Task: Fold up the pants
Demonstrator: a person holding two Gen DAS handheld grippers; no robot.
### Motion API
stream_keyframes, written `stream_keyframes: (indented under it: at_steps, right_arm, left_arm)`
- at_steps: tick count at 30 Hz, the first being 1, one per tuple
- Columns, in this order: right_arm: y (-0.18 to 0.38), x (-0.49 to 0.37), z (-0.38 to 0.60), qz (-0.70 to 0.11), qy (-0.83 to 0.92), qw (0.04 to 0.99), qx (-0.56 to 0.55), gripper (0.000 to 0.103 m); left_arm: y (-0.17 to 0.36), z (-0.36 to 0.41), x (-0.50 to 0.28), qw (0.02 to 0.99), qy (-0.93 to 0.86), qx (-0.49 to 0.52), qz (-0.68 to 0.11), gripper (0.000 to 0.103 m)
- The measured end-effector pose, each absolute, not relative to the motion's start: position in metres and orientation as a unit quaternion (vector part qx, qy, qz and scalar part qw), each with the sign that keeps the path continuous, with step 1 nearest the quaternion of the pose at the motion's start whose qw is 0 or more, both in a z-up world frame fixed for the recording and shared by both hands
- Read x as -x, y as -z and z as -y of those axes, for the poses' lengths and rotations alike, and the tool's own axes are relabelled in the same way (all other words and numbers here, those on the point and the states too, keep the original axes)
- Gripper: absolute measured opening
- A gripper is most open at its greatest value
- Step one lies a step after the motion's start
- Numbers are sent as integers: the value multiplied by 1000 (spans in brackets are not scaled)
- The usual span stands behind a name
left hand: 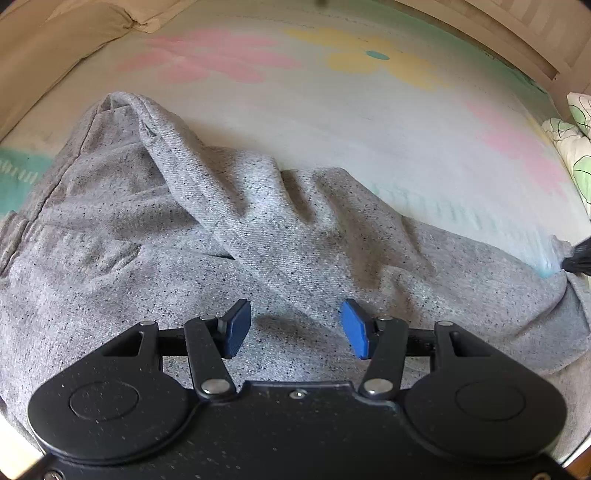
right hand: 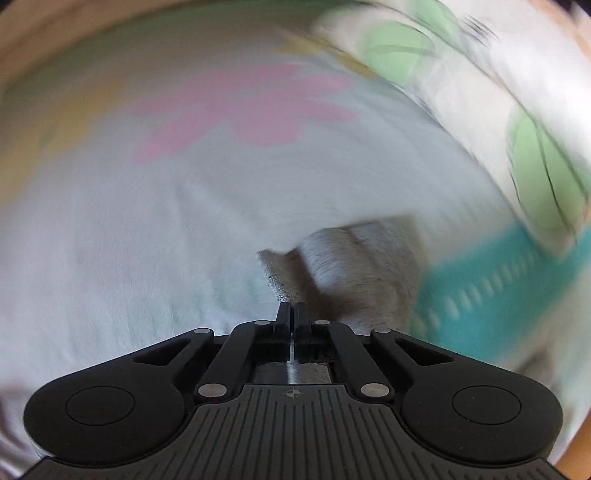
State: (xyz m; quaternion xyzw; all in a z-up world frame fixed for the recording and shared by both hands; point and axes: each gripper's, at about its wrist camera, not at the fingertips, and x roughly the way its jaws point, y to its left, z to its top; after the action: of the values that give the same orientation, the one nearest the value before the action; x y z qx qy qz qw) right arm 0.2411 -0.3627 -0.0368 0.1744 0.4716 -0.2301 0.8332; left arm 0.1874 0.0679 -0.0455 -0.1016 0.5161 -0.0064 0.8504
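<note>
Grey speckled pants (left hand: 221, 229) lie rumpled on the bed, one leg folded diagonally across the other. My left gripper (left hand: 293, 326) is open just above the cloth, its blue pads (left hand: 236, 328) wide apart and empty. In the blurred right wrist view my right gripper (right hand: 291, 310) is shut on an edge of the grey pants (right hand: 351, 266), which bunches beyond the fingertips and is lifted off the sheet. The right gripper also shows in the left wrist view (left hand: 578, 256) at the pants' far right end.
The bed sheet (left hand: 332, 110) is pale with pink and yellow flowers and teal bands. A beige pillow (left hand: 55, 44) lies at the far left. A white and green quilt (left hand: 572, 147) lies at the right, also in the right wrist view (right hand: 480, 92). A wooden bed frame (left hand: 517, 33) runs behind.
</note>
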Motion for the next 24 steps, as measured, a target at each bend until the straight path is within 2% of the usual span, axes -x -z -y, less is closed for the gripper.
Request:
stream_keyframes:
  at_steps: [4, 10, 12, 14, 15, 24]
  right_arm:
    - [19, -202, 403, -447, 245, 823, -252, 1]
    - [6, -167, 420, -429, 257, 827, -256, 1]
    - [6, -163, 422, -426, 259, 829, -254, 1]
    - [6, -162, 424, -426, 256, 829, -257, 1]
    - [6, -161, 424, -426, 253, 829, -260, 2]
    - [3, -166, 415, -428, 232, 838, -246, 1]
  left_arm:
    - [46, -70, -187, 852, 9, 109, -512, 59]
    - [37, -74, -199, 851, 11, 134, -507, 60]
    - [33, -77, -205, 852, 12, 142, -504, 64]
    - [30, -78, -212, 855, 11, 149, -497, 74]
    - [29, -79, -215, 855, 10, 151, -495, 76]
    - [52, -86, -241, 833, -37, 157, -529, 76]
